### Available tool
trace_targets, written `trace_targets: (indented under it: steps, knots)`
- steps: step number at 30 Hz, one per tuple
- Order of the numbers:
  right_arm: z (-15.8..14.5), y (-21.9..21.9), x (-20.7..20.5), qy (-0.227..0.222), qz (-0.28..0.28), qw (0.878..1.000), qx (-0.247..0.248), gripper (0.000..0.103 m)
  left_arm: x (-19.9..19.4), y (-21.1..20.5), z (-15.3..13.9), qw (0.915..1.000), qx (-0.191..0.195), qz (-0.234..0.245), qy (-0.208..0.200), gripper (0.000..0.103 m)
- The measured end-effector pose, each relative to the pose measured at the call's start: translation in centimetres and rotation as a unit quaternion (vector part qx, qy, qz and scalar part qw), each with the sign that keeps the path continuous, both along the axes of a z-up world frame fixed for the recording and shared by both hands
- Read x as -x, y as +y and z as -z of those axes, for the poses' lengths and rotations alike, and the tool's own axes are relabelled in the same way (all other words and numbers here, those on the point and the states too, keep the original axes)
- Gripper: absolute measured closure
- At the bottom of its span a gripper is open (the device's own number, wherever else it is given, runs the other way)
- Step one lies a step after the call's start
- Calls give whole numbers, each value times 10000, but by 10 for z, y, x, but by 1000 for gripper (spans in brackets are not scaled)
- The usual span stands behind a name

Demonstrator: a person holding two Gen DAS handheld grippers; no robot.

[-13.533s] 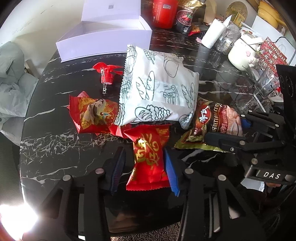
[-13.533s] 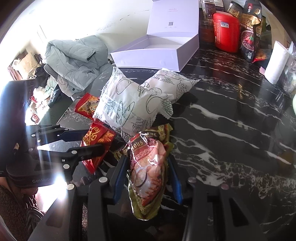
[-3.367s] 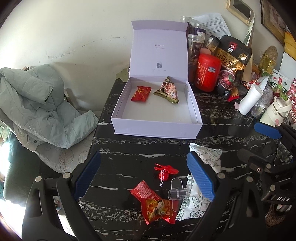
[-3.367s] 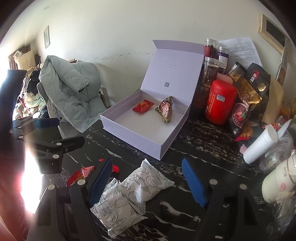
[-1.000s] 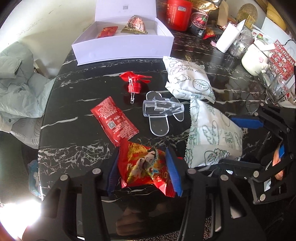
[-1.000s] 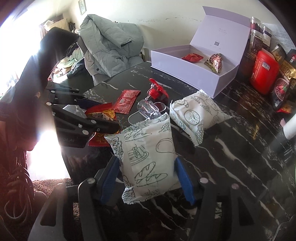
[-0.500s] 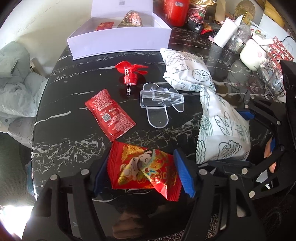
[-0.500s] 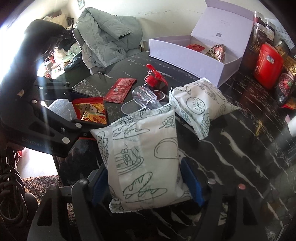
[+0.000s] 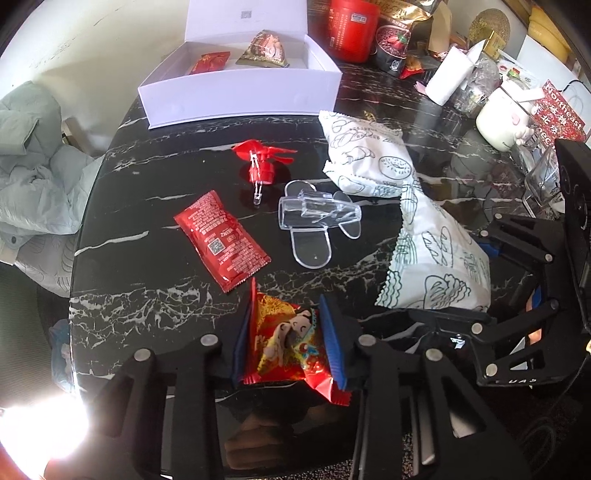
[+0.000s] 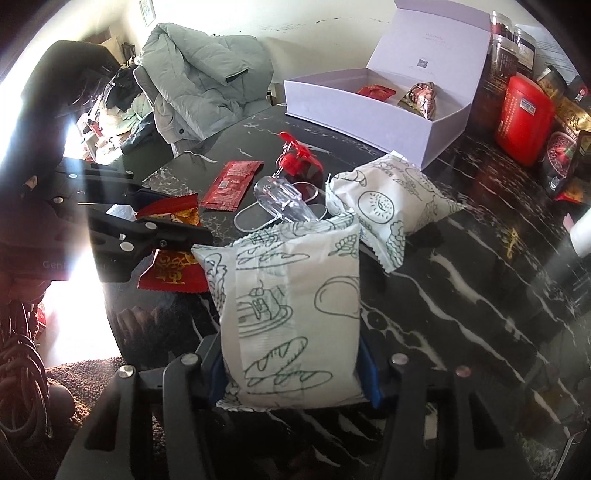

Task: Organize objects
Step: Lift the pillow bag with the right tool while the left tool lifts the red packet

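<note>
My left gripper [image 9: 288, 306] is closing, and its blue pads squeeze a red cartoon snack packet [image 9: 286, 343] at the near edge of the black marble table [image 9: 147, 295]. The right gripper [image 10: 291, 347] is closing too, its pads pressing the sides of a white bread-print packet [image 10: 288, 295]. A second white packet [image 9: 365, 158] lies beyond it. The open white box [image 9: 240, 96] at the back holds a small red packet [image 9: 208, 62] and a gold-brown packet [image 9: 266, 48].
On the table lie a red sachet [image 9: 221, 240], a clear plastic piece [image 9: 317, 218] and a red toy fan [image 9: 262, 158]. A red canister [image 9: 351, 29], bags and a white mug [image 9: 502, 118] crowd the back right. A grey jacket [image 9: 29, 177] lies off the left edge.
Both pairs of jaws widened and then narrowed onto their packets; the red packet is now crumpled upright between the left pads. The hands have barely shifted.
</note>
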State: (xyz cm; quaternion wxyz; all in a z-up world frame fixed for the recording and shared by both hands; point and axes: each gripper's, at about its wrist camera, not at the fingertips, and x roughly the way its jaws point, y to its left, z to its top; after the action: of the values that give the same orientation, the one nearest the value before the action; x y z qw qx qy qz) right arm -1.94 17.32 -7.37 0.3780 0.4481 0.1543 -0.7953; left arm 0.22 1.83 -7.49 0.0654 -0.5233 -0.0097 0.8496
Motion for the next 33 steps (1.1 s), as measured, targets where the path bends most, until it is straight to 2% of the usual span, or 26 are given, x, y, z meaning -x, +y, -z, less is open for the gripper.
trace_targets:
  steps: [13, 21, 33]
  knots:
    - [-22, 5, -1, 169, 126, 9997, 113, 46, 4, -2, -25, 9994, -176, 118, 269, 90]
    - [-31, 3, -1, 284, 67, 9994, 163, 46, 3, 2, -46, 9975, 67, 231, 667, 90]
    - [-55, -3, 8, 576, -10, 9981, 225, 46, 15, 0, -73, 9946, 181, 288, 976, 90]
